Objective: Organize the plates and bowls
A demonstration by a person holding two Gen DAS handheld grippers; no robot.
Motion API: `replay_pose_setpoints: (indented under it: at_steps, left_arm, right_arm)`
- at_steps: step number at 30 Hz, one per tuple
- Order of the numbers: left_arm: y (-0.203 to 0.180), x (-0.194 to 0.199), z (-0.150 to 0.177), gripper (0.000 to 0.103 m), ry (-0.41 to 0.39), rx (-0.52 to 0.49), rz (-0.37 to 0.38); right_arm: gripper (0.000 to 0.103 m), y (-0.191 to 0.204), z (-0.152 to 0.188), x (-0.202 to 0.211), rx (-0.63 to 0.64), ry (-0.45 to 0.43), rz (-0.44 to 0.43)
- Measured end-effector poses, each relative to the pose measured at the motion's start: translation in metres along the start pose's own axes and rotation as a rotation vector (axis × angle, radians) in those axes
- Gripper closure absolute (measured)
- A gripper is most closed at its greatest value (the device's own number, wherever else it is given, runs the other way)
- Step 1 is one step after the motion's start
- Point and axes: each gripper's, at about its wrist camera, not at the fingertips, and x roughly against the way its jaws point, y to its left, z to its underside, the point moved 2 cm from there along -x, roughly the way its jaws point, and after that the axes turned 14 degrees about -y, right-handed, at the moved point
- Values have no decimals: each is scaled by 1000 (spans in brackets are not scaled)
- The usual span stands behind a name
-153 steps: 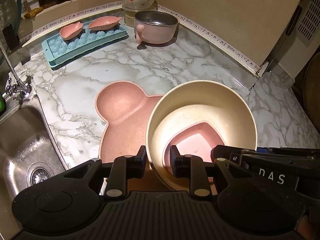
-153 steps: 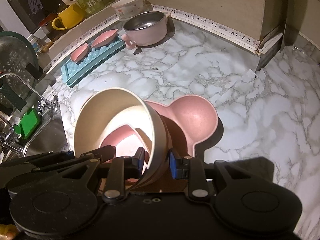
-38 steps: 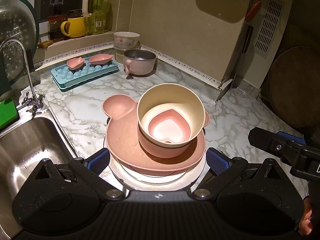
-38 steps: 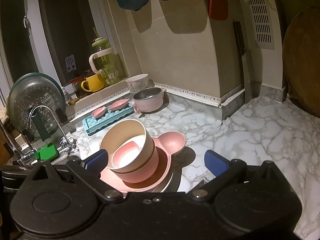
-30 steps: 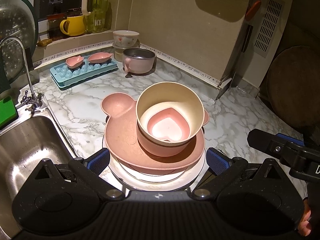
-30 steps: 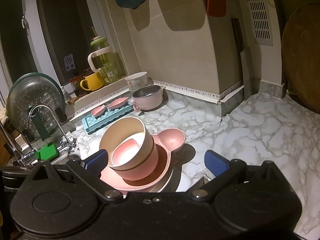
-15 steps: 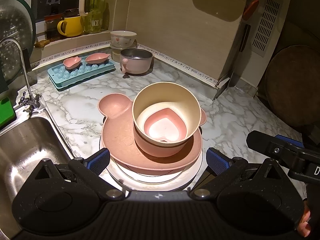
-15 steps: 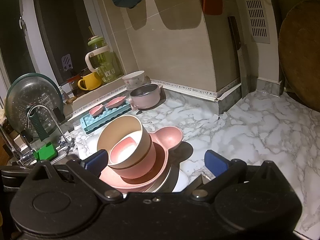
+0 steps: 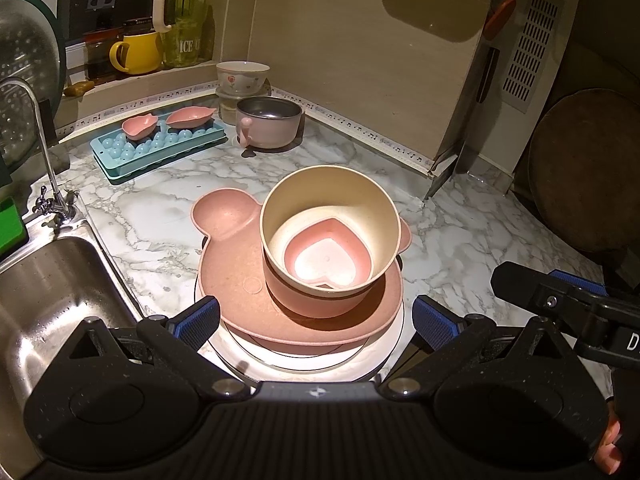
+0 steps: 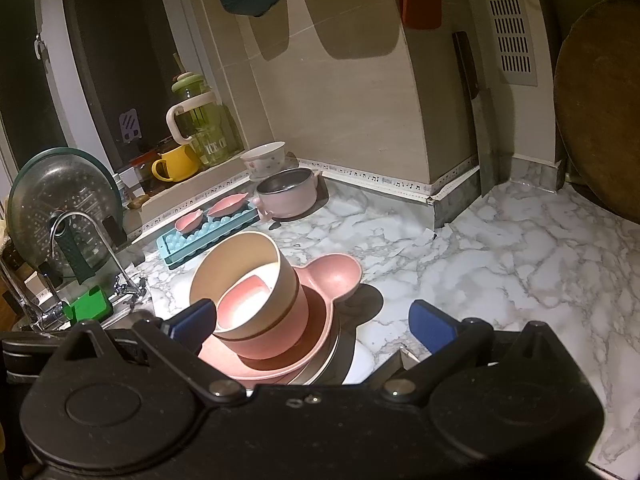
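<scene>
A heart-shaped dish sits in a bowl, nested in another bowl, on an eared plate atop a round plate. The sink lies left; an ice tray and pot stand behind on the tabletop.

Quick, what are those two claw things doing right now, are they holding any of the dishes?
Left gripper: open, holding nothing; the stacked bowls sit free ahead of it.
Right gripper: open, holding nothing.

Blue ice tray, sink, yellow mug
</scene>
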Motion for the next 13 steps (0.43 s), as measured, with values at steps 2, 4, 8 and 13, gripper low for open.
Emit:
replay_pose_setpoints:
  at_steps: [2, 4, 8, 13]
  left_arm:
    - [0, 0, 0, 0, 0, 0, 0]
    - [-1, -1, 0, 0, 0, 0, 2]
    - [-2, -4, 0, 0, 0, -1, 5]
    - [-3, -8, -1, 0, 4, -2, 10]
  right_arm:
    - [0, 0, 0, 0, 0, 0, 0]
    - [0, 0, 0, 0, 0, -1, 0]
    - [0, 0, 0, 0, 0, -1, 0]
    - [0, -2, -1, -1, -1, -1, 3]
